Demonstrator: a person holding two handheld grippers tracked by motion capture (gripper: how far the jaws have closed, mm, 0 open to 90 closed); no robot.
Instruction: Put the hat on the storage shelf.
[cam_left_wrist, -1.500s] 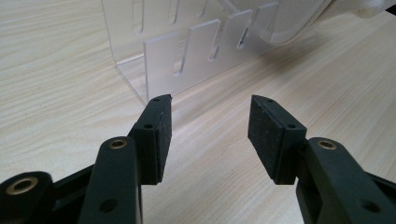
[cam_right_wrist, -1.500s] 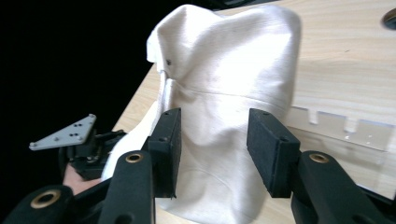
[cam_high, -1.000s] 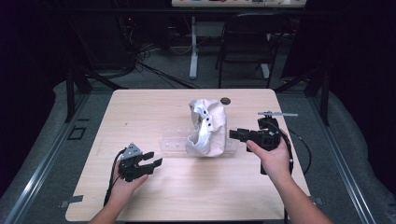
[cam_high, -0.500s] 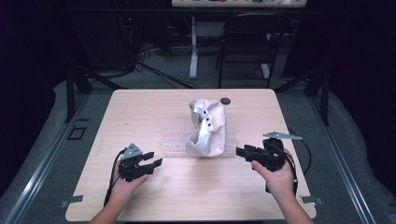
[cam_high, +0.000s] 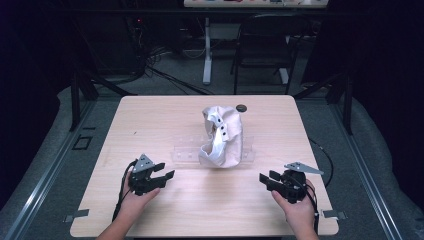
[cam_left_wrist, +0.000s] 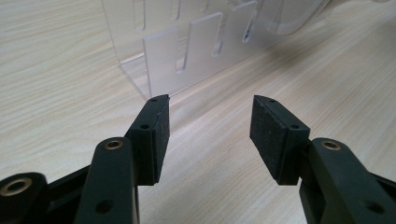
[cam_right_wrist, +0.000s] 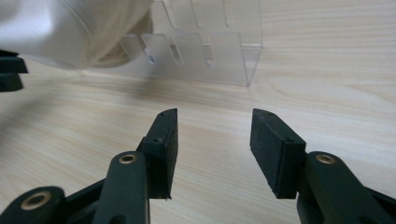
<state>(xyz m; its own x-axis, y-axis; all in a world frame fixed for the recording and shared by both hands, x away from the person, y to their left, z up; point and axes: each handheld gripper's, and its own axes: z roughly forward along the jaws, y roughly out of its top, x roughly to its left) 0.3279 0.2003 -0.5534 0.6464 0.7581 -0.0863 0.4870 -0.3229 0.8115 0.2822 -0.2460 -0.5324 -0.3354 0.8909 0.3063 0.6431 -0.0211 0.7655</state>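
A small dark round disc (cam_high: 241, 107) lies on the far part of the pale wooden bench (cam_high: 150, 125); beyond, a black chair (cam_high: 260, 55) stands.

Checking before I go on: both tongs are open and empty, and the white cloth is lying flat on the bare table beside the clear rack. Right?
Not quite. The white cloth is draped over the clear rack, not flat beside it, as the high view shows. The left tongs and right tongs are indeed open and empty.
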